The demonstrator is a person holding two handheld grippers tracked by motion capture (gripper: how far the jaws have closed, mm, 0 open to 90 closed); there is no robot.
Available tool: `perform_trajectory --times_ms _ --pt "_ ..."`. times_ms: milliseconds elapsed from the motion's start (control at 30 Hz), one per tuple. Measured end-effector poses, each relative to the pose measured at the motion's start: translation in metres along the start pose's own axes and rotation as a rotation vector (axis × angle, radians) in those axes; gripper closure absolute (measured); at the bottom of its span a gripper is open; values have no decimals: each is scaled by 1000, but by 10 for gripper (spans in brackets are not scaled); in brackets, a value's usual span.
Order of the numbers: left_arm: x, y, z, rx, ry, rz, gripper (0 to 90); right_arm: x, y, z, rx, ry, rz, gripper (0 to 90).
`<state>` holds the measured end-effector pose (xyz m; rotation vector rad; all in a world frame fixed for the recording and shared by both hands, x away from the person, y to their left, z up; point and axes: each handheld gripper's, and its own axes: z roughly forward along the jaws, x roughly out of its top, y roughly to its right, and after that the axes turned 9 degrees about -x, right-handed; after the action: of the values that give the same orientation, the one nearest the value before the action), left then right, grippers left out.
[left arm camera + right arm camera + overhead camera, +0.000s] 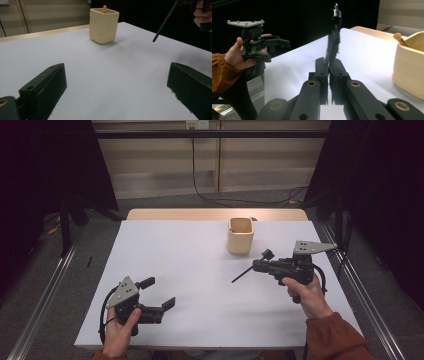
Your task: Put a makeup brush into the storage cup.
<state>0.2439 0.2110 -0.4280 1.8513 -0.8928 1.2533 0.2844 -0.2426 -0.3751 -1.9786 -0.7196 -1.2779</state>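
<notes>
The right gripper (261, 265) hangs above the right side of the white counter (200, 290), pointing toward the middle. Its fingers (322, 72) are pressed together, pinching a thin black stick (242, 274) by one end. In the high view the stick slants out and down to the left of the fingers, its free tip close above the counter; whether it touches I cannot tell. In the right gripper view the stick (333, 42) rises from between the finger ends and looks fuzzy along its length, with a shiny bit at the far end. In the left gripper view its tip (165, 22) shows at the upper right, clear of the counter.

A cream-coloured cup (240, 235) with squarish sides stands upright toward the far edge of the counter, right of centre, just beyond the right gripper and apart from the stick. A pale wooden stick with a rounded end (400, 38) leans inside it and pokes above the rim.

The left gripper (157, 297) is held low over the near left part of the counter, well apart from the cup. Its fingers (45, 87) are spread wide with only bare counter between them; they hold nothing. A hand (120, 332) grips its body from below, and the other hand (305, 295), in a rust-orange sleeve (335, 337), holds the right gripper.
</notes>
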Motion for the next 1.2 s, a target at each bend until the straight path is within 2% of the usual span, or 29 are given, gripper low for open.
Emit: perform_trajectory --times_ms 267,333,400,467,533,667,800,867,1200 --pt "-10 3 -11 15 -46 50 20 11 3 -6 -26 -1 -26 853" --pt "-12 2 -12 -3 -40 46 21 16 4 -6 -35 1 -32 853" --pt "-13 2 -13 10 -38 56 23 21 6 -6 -42 0 -41 853" --pt "-13 -1 -16 7 -26 25 26 25 7 -5 -46 -1 -46 853" --pt "-13 -3 -20 24 2 4 27 27 9 -5 -51 2 -45 853" --pt "-13 -6 -28 51 29 6 27 30 14 -6 -62 10 -38 853" --pt "-15 -8 -30 59 7 23 27 33 18 -6 -82 -1 -42 853" --pt "-17 -8 -29 52 16 5 27 36 20 -7 -88 2 -46 853" --pt "-18 -7 -27 36 0 -3 27 51 26 -4 -127 -9 -65 853"
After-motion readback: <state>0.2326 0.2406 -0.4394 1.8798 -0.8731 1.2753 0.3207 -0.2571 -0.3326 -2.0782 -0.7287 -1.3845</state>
